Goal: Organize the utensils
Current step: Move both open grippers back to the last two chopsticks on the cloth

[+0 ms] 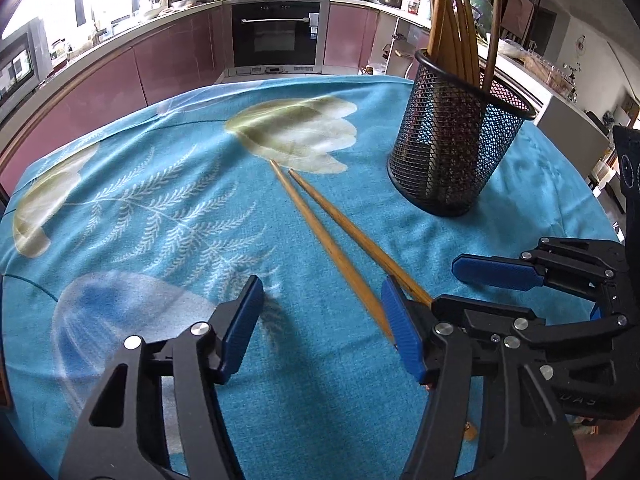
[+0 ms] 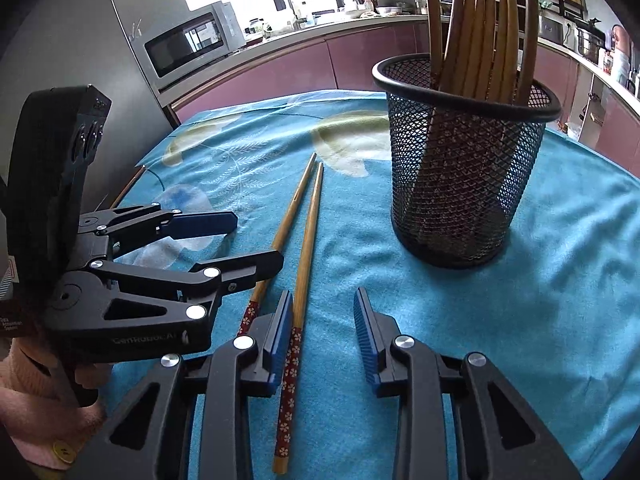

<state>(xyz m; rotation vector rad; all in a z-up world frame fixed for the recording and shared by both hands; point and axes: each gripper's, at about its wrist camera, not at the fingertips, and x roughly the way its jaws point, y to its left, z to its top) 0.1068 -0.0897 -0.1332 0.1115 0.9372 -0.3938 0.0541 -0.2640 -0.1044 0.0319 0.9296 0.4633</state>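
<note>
Two wooden chopsticks point(image 1: 332, 232) lie side by side on the blue tablecloth point(image 1: 160, 208), tips pointing away; they also show in the right wrist view point(image 2: 304, 240), with red flowered handles near me. A black mesh holder point(image 1: 452, 148) stands upright to their right with several chopsticks in it; it also shows in the right wrist view point(image 2: 460, 160). My left gripper point(image 1: 320, 316) is open, low over the cloth, its right finger beside the chopsticks. My right gripper point(image 2: 324, 340) is open, one chopstick just inside its left finger. Each gripper shows in the other's view: the right point(image 1: 540, 280) and the left point(image 2: 224, 240).
The round table's edge point(image 1: 100, 128) curves around the cloth. Kitchen cabinets, an oven point(image 1: 276, 36) and a microwave point(image 2: 188, 44) stand beyond the table. A pink-sleeved hand point(image 2: 32, 392) holds the left gripper.
</note>
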